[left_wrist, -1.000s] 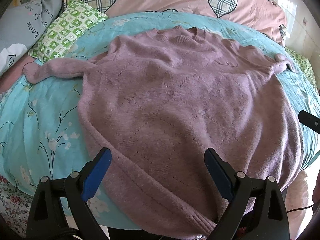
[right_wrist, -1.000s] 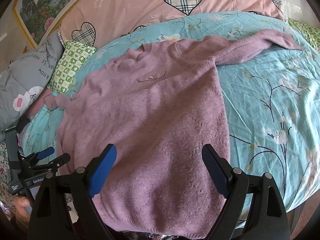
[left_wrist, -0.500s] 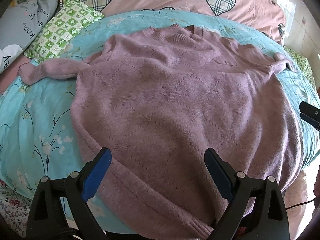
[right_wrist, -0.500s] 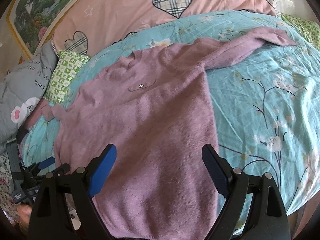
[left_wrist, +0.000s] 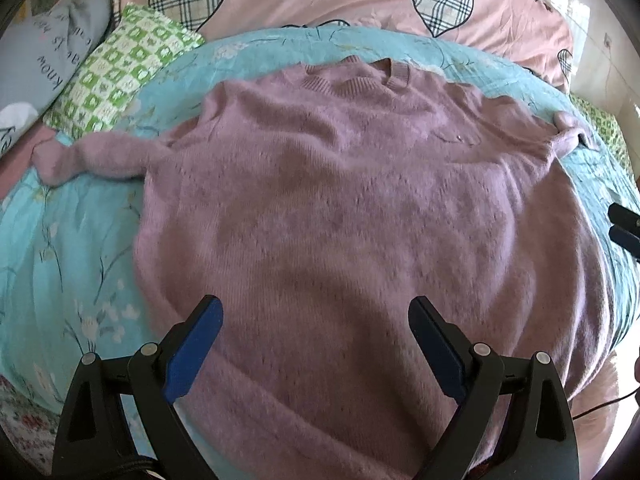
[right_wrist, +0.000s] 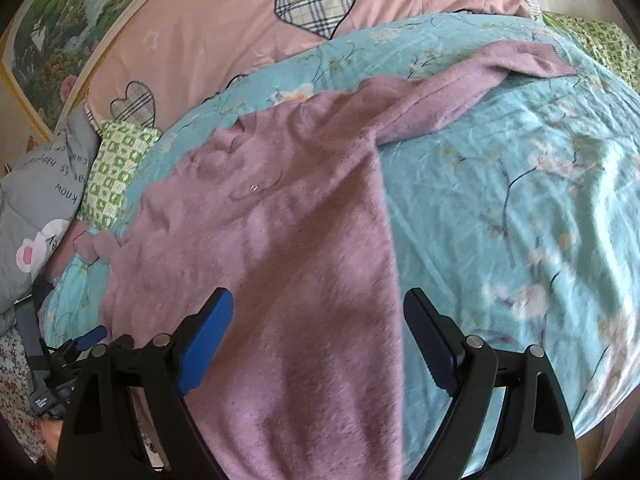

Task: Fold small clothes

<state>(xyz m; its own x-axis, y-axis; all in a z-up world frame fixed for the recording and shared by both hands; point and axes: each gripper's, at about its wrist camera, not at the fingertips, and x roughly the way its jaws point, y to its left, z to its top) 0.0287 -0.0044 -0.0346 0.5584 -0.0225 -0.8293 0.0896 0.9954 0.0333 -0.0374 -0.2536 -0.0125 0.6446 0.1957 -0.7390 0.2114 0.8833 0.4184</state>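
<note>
Sweater: a fuzzy mauve knit sweater [left_wrist: 360, 208] is spread flat, front up, across the middle of the frame on a teal floral quilt [left_wrist: 64, 248]; ribbed collar toward the top, sleeves flung out to both sides.
Detail: a tiny shiny clasp [right_wrist: 253, 188] is seen on the chest.
Left gripper [left_wrist: 316, 334]: blue pads held wide apart over the hem, nothing gripped.
Right gripper [right_wrist: 318, 326]: also spread wide, nothing held, over the sweater's side edge at lower centre.
Hidden: the hem is cut off behind the gripper bodies; the right cuff [left_wrist: 570, 136] is bunched up, shape hard to make out.
Background: a pink heart-print duvet [right_wrist: 248, 40] and a green checked pillow [left_wrist: 120, 76] are seen up top.
</note>
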